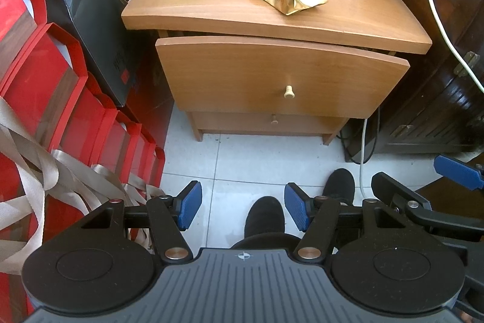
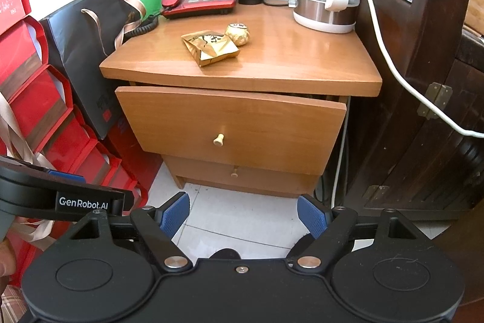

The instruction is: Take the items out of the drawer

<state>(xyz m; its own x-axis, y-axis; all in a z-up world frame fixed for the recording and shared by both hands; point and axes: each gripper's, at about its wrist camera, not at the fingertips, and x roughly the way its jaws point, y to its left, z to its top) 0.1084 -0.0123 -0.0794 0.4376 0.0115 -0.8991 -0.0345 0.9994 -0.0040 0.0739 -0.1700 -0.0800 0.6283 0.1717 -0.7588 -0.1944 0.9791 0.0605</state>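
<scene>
— What's ahead of your grippers?
— A glossy wooden nightstand [image 2: 242,74]; its curved top drawer [image 2: 233,129] sits ajar, askew, with a pale peg knob [image 2: 218,139].
— On top?
— Crinkled gold foil packet [image 2: 210,47]; round foil ball [image 2: 238,33] touching it.
— Grippers?
— Left gripper [image 1: 243,209] and right gripper [image 2: 243,215] both spread, empty, ribbed blue pads.
</scene>
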